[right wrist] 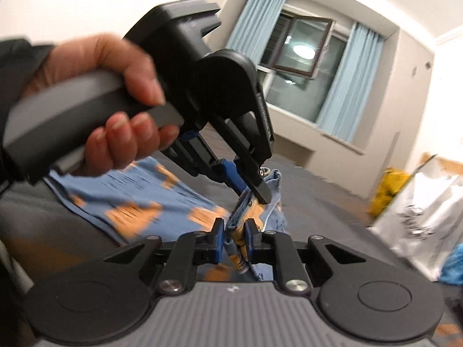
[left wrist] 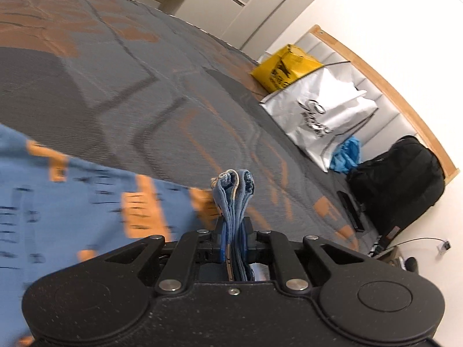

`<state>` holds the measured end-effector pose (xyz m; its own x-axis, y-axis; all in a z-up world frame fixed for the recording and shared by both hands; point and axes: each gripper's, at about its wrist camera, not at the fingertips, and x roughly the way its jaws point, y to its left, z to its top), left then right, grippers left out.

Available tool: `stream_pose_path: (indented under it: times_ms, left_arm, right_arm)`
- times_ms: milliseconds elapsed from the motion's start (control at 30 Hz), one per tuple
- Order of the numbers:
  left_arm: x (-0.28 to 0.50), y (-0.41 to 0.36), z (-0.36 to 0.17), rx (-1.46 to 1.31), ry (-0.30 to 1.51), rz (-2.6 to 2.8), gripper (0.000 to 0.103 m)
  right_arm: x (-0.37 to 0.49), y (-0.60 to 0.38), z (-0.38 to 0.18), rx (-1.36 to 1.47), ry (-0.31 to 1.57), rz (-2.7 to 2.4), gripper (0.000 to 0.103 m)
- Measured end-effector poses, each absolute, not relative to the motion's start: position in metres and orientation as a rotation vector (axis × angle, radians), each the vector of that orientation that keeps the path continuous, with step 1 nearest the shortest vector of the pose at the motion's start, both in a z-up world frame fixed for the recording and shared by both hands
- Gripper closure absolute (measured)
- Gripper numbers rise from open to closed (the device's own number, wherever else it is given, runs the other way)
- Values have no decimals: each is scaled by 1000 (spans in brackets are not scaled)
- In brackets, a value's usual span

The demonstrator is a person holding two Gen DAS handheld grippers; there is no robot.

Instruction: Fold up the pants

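Blue cotton pants with orange block print [left wrist: 86, 202]: spread over the bed, the gathered edge lifted clear of the surface and pinched by both tools; much of the cloth is motion-blurred.
Grey and orange patterned bed cover [left wrist: 130, 81]: carries the pants; it fills the upper left of the left wrist view.
Left hand-held gripper [left wrist: 235, 225]: jaws narrow, clamped on a bunched stack of the pants' blue layers, which stands up between the blue-lined fingers and rises above their tips.
Right hand-held gripper [right wrist: 234, 231]: jaws narrow, closed on a fold of the pants showing blue and orange cloth between its blue pads.
Left hand-held gripper, as seen from the right wrist view [right wrist: 254, 188]: angled downward from the upper left, gripping the same bunched edge just above the right tool; the two grasp points lie just beside each other.
Person's left hand [right wrist: 115, 101]: wrapped around the grey handle of the left tool, fingers curled under it.
Yellow plastic bag [left wrist: 285, 66]: on the far part of the bed.
White printed shopping bag [left wrist: 321, 115]: just beside the yellow one.
Black backpack [left wrist: 399, 179]: near the white bag, against the headboard.
Window with light blue curtains [right wrist: 298, 57]: on the far wall, one pane swung open.
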<state>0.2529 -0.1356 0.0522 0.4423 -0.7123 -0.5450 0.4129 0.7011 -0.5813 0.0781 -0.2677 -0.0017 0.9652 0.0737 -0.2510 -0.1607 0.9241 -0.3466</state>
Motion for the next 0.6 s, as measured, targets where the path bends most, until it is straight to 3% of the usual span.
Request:
stream_pose_path:
  times_ms: [600]
  left_arm:
    - [272, -63, -10, -470, 942, -616, 92]
  right_arm:
    - [105, -210, -34, -344, 387, 284, 87]
